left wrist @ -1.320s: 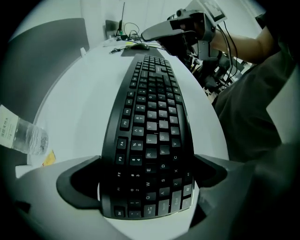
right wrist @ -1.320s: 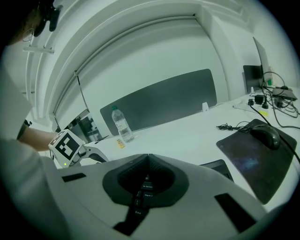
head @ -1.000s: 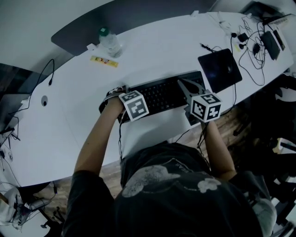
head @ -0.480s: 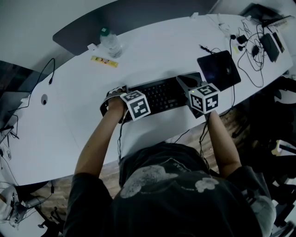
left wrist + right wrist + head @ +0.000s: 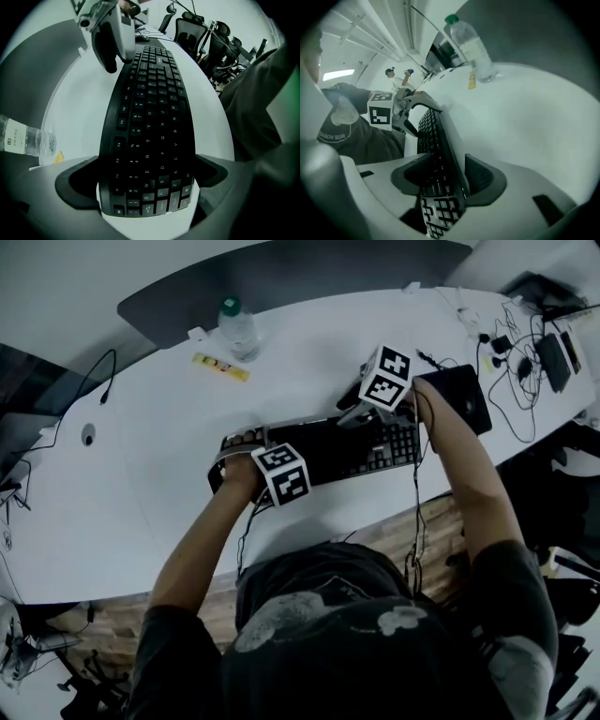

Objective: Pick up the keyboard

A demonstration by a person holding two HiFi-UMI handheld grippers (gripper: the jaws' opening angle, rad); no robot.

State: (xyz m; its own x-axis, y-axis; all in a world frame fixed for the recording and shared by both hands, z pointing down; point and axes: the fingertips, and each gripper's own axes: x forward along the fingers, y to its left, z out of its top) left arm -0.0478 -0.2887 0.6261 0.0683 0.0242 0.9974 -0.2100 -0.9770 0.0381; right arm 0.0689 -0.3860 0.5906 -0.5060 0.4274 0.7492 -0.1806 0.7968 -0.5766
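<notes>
1. Jaws on the right gripper (image 5: 354, 414) are just opening after its shift to the keyboard's (image 5: 328, 448) right end, straddling it without pressing.
2. Left gripper (image 5: 239, 446) is clamping the left end; the keyboard is lying on the table (image 5: 169, 418).
3. Lift is probably waiting on the right closing.

In the head view the left end of the keyboard (image 5: 328, 451) is hidden under the left hand (image 5: 242, 470); the print on the yellow strip (image 5: 221, 367) is too small to read; the cables (image 5: 520, 362) at the far right run off the edge; in the left gripper view the bottle (image 5: 28, 140) is cut off at the left edge.
</notes>
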